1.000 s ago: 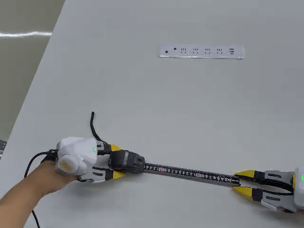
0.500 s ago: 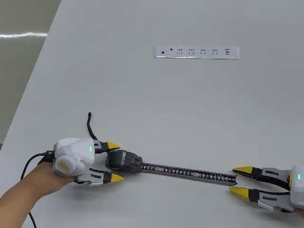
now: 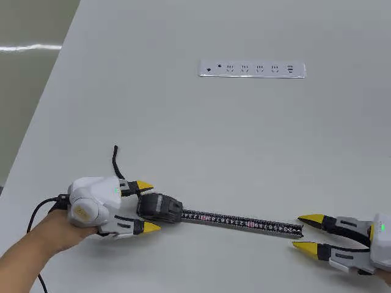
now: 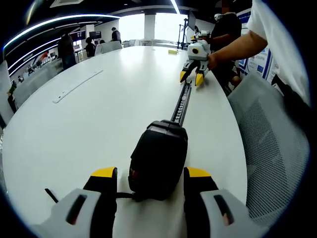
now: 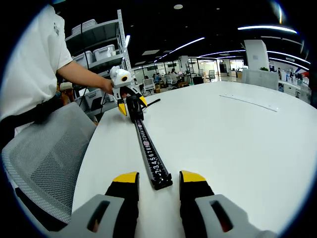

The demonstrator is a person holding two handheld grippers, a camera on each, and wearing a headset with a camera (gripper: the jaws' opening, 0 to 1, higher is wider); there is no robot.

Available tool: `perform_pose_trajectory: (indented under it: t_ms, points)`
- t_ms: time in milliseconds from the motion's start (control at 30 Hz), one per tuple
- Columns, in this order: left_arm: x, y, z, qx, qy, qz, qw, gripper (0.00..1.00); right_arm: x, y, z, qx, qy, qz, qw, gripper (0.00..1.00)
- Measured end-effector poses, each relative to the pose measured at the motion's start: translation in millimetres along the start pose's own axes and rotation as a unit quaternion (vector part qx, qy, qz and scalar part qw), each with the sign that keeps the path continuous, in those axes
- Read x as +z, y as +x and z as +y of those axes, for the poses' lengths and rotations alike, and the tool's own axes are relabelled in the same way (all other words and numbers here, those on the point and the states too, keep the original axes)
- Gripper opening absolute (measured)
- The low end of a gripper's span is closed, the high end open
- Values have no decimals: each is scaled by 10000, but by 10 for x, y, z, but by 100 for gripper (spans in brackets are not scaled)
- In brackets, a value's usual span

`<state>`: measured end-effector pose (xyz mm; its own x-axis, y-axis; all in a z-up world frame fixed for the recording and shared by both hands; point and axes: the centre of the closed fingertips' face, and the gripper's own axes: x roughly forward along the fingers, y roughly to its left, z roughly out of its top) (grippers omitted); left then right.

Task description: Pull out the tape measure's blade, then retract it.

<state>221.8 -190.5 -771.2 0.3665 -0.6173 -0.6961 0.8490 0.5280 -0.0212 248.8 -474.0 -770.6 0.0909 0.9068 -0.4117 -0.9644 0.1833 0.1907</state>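
Far left, a hand [image 3: 49, 231] holds the left tool [image 3: 148, 206], jaws spread either side of the tape measure's black case [image 3: 162, 208], with a gap showing on one side in the left gripper view. A black cord [image 3: 116, 160] curls on the surface [image 3: 201, 134] just behind. From the case the blade [image 3: 241, 222] lies drawn out flat, running right, nothing across it. Its end rests between the tips of the right tool [image 3: 308, 232], jaws apart, not pinching it. Well back lies a white power strip [image 3: 252, 68], and a grey mesh chair [image 4: 270, 148] stands off the edge.
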Motion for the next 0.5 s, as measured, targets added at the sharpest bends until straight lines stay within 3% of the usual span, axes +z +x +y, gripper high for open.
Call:
perform_pose_trajectory:
  t_ms: [133,200,500]
  points:
    - [-6,-45,41,164,-105,-72,9998,52,100,-25,5,-140,267,-214,9993,34]
    - [33,-71,30,213,-273,-242,9991,53,85,-31,-8,-243,257,-156,9993,35]
    - [44,-148,-4,469,-517,-416,9967,54,124,-45,22,-486,440,-165,9977,38]
